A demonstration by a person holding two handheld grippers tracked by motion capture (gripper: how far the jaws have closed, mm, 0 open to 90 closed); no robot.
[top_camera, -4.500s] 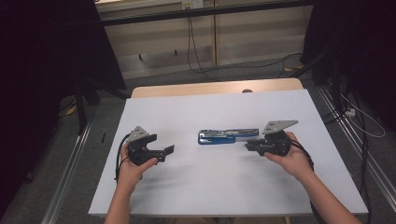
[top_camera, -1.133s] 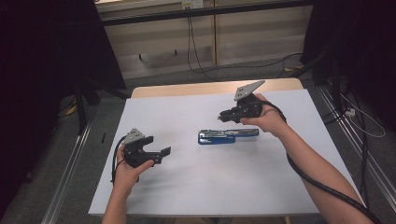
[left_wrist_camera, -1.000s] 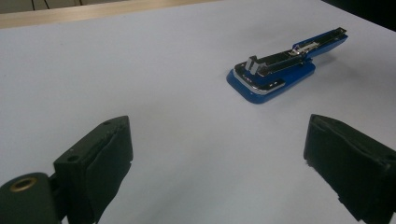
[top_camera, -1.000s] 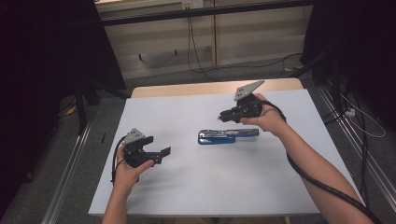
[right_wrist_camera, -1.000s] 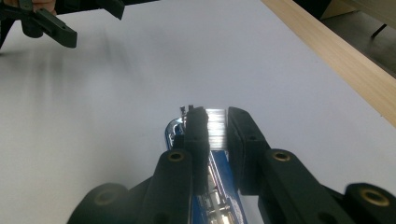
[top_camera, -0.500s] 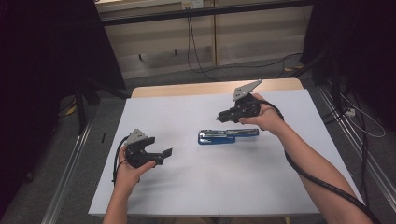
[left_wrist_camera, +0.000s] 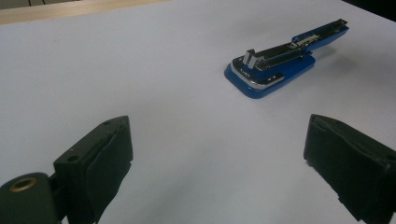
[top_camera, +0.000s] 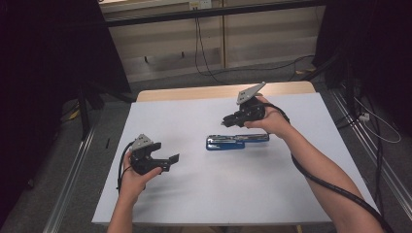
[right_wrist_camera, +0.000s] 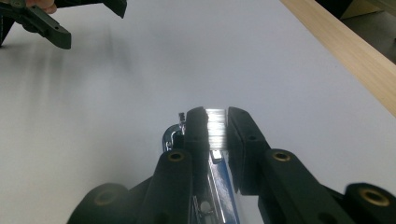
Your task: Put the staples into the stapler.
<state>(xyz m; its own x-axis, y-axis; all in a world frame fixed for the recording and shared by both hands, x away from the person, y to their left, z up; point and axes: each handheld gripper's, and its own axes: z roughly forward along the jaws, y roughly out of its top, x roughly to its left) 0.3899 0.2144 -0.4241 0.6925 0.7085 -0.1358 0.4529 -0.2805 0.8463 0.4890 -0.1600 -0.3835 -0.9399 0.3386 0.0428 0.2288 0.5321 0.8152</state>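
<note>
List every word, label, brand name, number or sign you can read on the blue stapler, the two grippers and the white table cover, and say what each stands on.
None can be read.
Blue stapler with its silver metal magazine: no print that can be made out; any marking is too small or blurred.
Left gripper and right gripper: black jaws and grey plates, no lettering seen.
White table cover: plain, no text.
</note>
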